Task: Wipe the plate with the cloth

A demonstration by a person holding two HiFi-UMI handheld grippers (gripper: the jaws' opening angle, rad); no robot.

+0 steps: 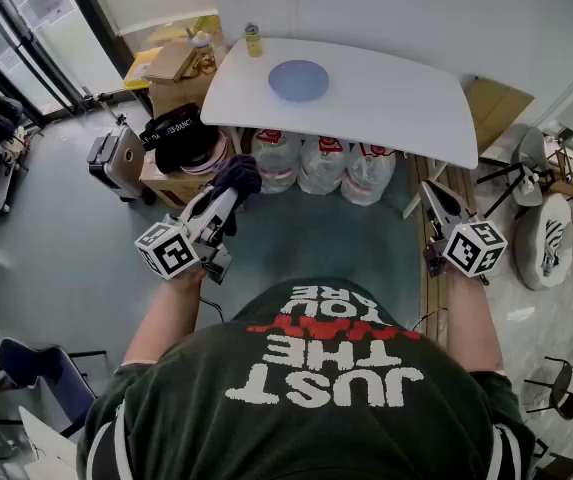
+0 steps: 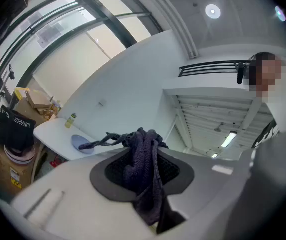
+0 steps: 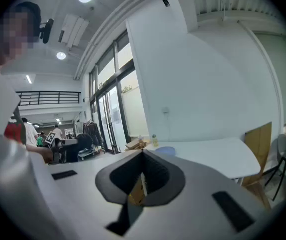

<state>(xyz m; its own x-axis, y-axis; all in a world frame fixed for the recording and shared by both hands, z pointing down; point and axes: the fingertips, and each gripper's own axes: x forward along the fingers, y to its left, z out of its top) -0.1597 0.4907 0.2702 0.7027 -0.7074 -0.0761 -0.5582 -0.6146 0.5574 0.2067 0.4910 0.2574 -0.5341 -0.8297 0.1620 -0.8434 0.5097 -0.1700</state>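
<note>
Though distant, plate [image 1: 299,79] on white table [image 1: 386,103]

The head view is looking steeply down and forward from above the person, with the table [image 1: 386,88] lying well ahead. Both gripper views are looking roughly level along their own jaws, facing that table from well apart. All three views are sharing the table, plate [image 1: 299,79] and bottle [image 1: 253,40].
</note>
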